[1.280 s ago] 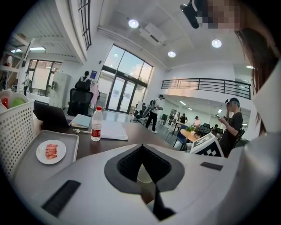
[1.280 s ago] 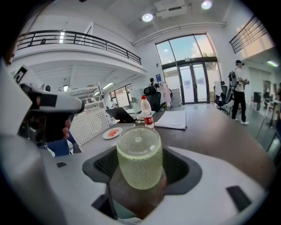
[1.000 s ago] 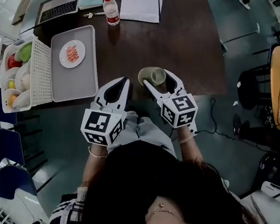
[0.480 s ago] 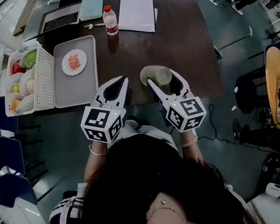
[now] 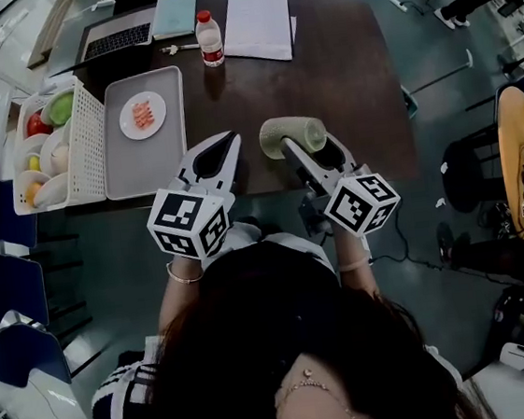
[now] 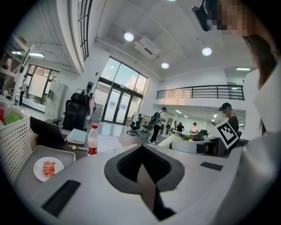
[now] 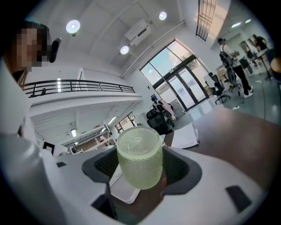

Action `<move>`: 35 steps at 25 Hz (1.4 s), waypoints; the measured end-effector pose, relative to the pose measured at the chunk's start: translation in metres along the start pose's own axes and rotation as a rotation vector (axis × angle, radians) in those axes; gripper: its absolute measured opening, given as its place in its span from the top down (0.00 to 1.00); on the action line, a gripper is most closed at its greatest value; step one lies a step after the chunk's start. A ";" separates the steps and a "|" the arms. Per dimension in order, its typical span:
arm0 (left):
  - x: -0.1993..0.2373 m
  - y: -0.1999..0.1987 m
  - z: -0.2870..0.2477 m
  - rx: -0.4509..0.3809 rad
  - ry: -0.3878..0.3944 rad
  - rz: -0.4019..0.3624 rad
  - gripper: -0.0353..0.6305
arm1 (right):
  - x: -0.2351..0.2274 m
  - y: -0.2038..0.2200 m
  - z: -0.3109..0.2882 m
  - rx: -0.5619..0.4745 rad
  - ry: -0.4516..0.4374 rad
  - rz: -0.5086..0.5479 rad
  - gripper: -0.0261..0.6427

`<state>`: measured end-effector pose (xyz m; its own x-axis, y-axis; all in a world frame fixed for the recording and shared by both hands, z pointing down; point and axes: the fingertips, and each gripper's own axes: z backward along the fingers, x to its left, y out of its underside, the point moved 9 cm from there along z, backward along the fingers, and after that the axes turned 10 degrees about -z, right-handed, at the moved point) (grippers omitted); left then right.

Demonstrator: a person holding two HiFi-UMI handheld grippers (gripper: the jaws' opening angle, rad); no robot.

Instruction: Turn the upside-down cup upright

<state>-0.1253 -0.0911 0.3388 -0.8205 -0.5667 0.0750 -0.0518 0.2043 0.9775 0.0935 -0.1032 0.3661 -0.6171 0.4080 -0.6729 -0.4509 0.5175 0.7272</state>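
Observation:
A pale green dimpled cup point(image 5: 293, 135) hangs above the near edge of the dark table point(image 5: 339, 63), tipped onto its side. My right gripper point(image 5: 310, 149) is shut on it, one jaw on each side of its wall. In the right gripper view the cup point(image 7: 139, 157) fills the space between the jaws of the right gripper point(image 7: 141, 169), and its closed end shows at the top. My left gripper point(image 5: 221, 148) hovers just left of the cup, apart from it. Its jaws are shut on nothing, as the left gripper point(image 6: 142, 151) view also shows.
A grey tray point(image 5: 134, 162) with a white plate of food point(image 5: 142, 115) lies at the left, beside a white basket point(image 5: 87, 139) of fruit and bowls. A water bottle point(image 5: 211, 39), laptop point(image 5: 113, 38), notebook point(image 5: 173, 15) and papers point(image 5: 255, 24) line the far edge. Blue chairs point(image 5: 2, 280) stand left.
My right gripper has risen and rolled with the cup, which went from standing upside down on the table to lying sideways in the air. The left gripper rose a little.

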 end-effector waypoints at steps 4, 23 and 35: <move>0.002 -0.001 0.002 -0.002 -0.002 0.004 0.94 | -0.002 0.000 0.001 -0.018 -0.039 -0.083 0.48; -0.004 -0.002 0.009 -0.012 0.014 0.014 0.94 | -0.044 0.026 0.003 -0.049 -0.322 -0.678 0.48; -0.009 -0.003 0.008 -0.009 0.059 0.018 0.94 | -0.061 0.044 -0.001 -0.070 -0.487 -1.041 0.48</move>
<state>-0.1224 -0.0797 0.3334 -0.7862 -0.6093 0.1034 -0.0322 0.2074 0.9777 0.1103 -0.1061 0.4397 0.3828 0.0628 -0.9217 -0.6401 0.7374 -0.2156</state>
